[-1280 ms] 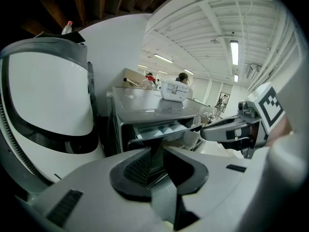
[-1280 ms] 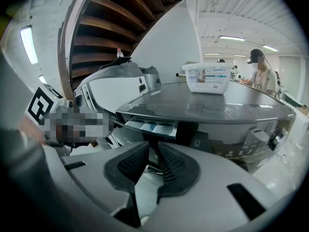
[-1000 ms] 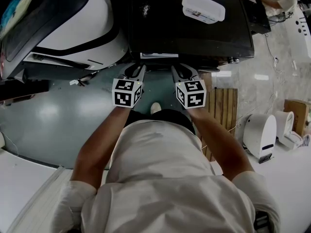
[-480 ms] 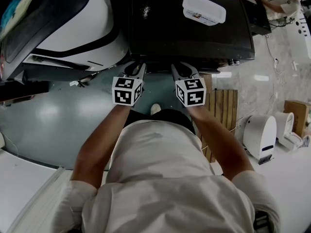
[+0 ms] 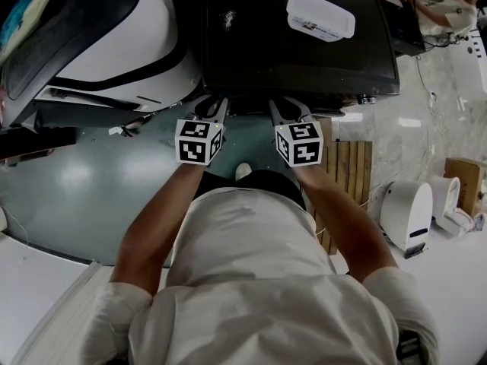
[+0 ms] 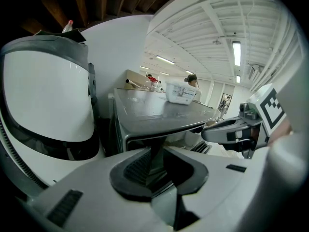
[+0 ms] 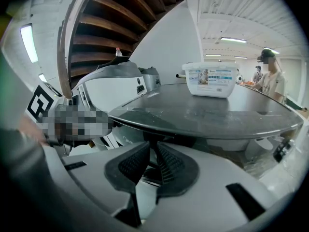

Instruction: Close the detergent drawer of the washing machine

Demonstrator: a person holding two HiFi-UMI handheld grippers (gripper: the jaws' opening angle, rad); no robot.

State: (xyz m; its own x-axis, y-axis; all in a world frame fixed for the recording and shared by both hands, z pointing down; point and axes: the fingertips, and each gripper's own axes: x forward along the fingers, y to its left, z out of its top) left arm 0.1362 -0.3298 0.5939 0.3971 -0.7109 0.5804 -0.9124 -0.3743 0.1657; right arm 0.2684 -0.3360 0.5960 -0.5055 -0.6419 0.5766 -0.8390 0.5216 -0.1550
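Fingers (image 6: pixel 136 166) of the left gripper (image 6: pixel 153 154) and fingers (image 7: pixel 169 164) of the right gripper (image 7: pixel 150 154), narrowed almost together and empty, serve as pushers against the washing machine (image 5: pixel 297 52) front directly ahead; detergent drawer, hidden under its top lip, apparently flush

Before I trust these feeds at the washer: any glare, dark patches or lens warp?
Head view: the washing machine top is nearly black, its front edge lost in shadow; glare spots on the floor. Left gripper view: fisheye bends the machine's top, corners vignetted black. Right gripper view: same warp and vignette, foreground soft.
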